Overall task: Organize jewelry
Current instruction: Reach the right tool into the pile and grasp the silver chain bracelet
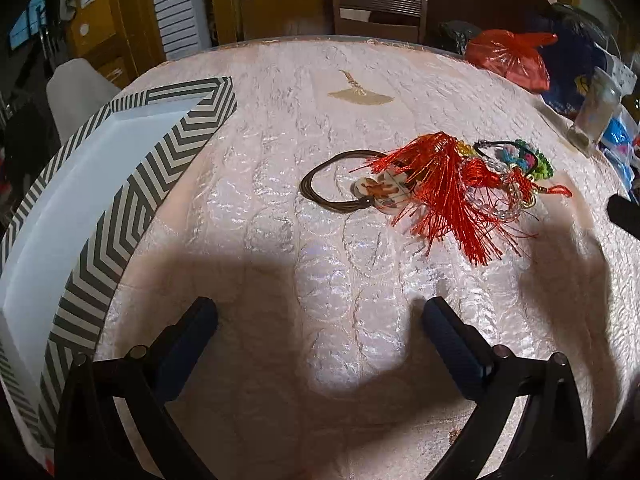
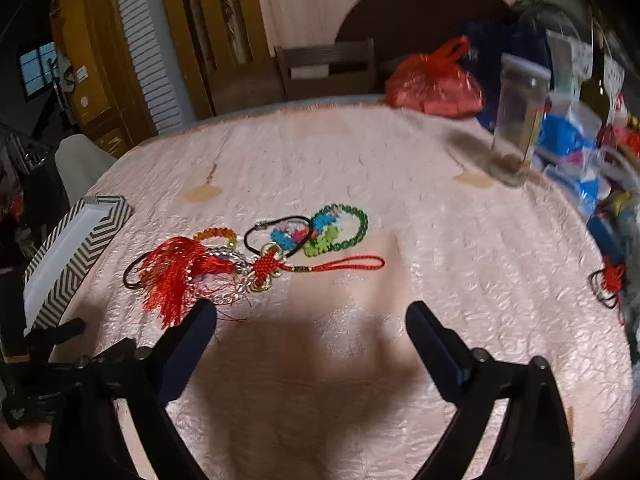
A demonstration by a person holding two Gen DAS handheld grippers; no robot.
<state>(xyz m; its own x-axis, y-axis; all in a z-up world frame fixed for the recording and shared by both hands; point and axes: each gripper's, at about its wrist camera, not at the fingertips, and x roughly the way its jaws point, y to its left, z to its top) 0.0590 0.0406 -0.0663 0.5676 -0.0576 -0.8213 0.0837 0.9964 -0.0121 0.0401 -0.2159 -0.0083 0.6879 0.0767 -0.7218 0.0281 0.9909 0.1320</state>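
A heap of jewelry lies on the pink tablecloth (image 1: 280, 100). In it are a brown cord necklace (image 1: 320, 176) with a shell pendant (image 1: 380, 192), a red tassel knot (image 1: 448, 196) and green beads (image 1: 540, 164). My left gripper (image 1: 320, 312) is open and empty, well short of the heap. A striped box (image 1: 80, 220) with a white inside sits at its left. In the right wrist view the red tassel (image 2: 176, 272), its red knot (image 2: 268, 268), a black cord bracelet (image 2: 280, 232) and a green bead bracelet (image 2: 352, 220) lie just ahead. My right gripper (image 2: 312, 314) is open and empty, its left finger (image 2: 200, 324) beside the tassel's fringe.
A red plastic bag (image 2: 436, 84), a glass jar (image 2: 516, 128) and mixed clutter (image 2: 580, 152) crowd the table's right side. A wooden chair (image 1: 376, 12) stands behind the far edge. The striped box (image 2: 76, 256) lies at the table's left edge.
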